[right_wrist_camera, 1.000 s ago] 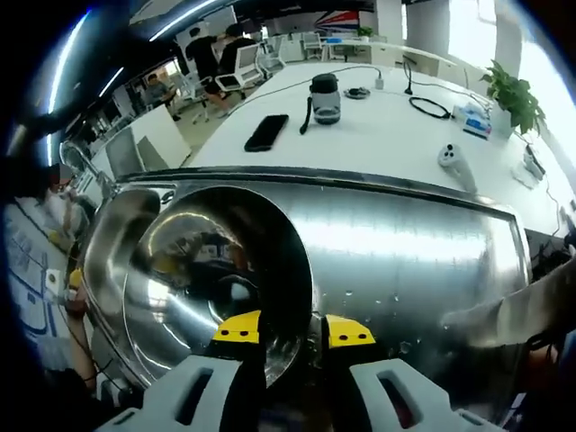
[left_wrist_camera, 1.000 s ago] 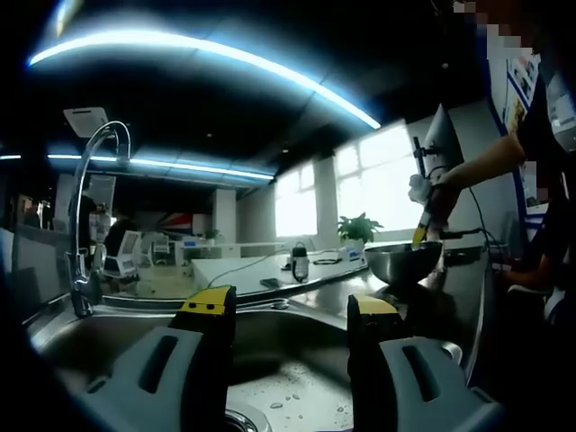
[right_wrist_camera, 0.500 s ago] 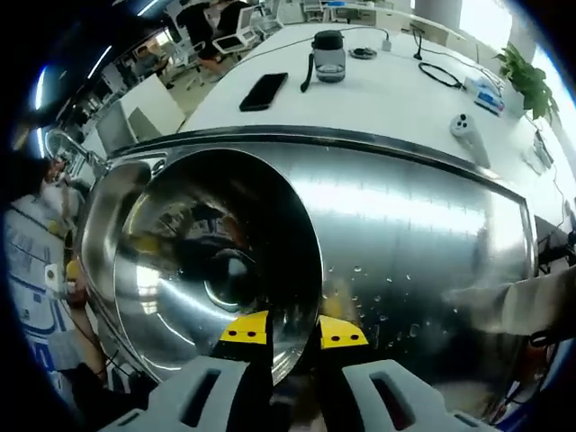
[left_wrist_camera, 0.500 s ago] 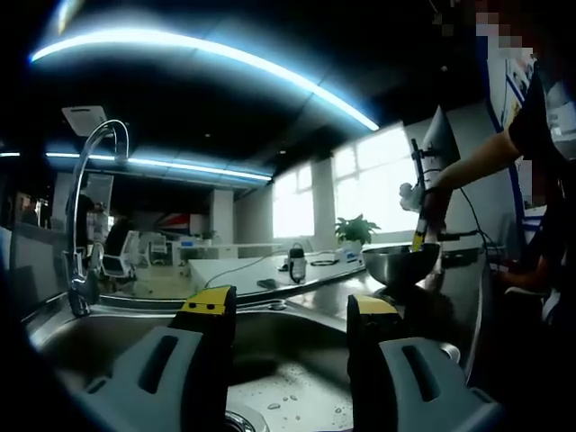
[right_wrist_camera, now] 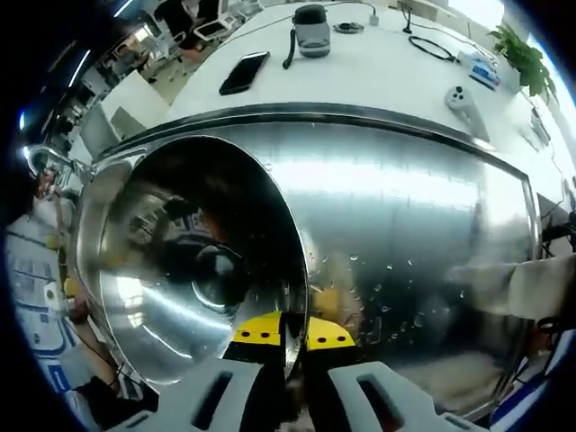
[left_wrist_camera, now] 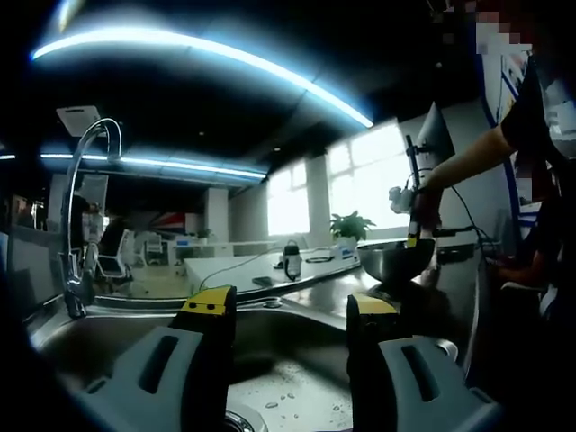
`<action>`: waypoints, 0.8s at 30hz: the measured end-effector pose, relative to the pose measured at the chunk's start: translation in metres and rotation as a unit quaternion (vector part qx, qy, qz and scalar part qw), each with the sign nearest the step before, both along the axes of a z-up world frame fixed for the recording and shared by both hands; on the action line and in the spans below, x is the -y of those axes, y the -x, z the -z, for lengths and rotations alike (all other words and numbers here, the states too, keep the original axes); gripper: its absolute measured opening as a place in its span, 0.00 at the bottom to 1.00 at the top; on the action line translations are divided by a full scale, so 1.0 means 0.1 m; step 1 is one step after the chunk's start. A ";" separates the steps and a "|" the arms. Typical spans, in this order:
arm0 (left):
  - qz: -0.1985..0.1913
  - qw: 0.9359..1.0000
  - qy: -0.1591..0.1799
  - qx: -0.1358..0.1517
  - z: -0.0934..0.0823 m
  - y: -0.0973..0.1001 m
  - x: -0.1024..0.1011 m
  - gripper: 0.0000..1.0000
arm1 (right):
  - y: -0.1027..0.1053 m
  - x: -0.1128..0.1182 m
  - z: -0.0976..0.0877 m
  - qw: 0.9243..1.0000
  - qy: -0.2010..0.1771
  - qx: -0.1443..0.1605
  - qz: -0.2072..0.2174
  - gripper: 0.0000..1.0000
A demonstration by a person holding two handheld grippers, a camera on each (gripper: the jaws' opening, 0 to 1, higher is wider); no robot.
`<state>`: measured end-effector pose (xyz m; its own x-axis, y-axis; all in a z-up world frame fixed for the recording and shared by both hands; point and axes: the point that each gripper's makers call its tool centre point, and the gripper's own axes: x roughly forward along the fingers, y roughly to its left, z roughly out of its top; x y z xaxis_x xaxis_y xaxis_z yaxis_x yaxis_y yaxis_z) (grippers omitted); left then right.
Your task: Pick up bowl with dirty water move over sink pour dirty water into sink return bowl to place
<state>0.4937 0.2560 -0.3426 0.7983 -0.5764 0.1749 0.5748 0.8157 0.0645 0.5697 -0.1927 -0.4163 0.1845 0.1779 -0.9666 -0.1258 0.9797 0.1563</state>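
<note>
Your right tool [right_wrist_camera: 283,331] is pinching the rim of the bowl [right_wrist_camera: 180,261], which sits just ahead of its tips above the steel bench [right_wrist_camera: 405,207], a grip that lets you carry it level. Your left tool [left_wrist_camera: 286,310] waits spread and empty over the sink [left_wrist_camera: 270,360], leaving the basin free for pouring.

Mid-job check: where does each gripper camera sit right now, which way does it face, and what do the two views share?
Left gripper view: low over the sink, facing the faucet; open left gripper, a person's arm.
Right gripper view: above the counter, looking down into the metal bowl; right gripper clamps its rim.
Shared: the bowl, right gripper, table bottle.
</note>
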 end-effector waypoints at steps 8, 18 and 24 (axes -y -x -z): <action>0.004 1.000 -0.003 0.000 0.00 0.01 0.02 0.48 | -0.08 0.09 0.00 1.000 0.000 -0.006 -0.002 0.00; 0.005 1.000 -0.007 -0.001 0.02 0.00 0.02 0.48 | -0.04 0.04 -0.02 1.000 0.002 0.017 -0.023 0.00; 0.005 1.000 -0.005 0.000 0.01 0.01 0.02 0.48 | -0.07 0.02 -0.03 0.999 -0.001 0.030 -0.022 0.00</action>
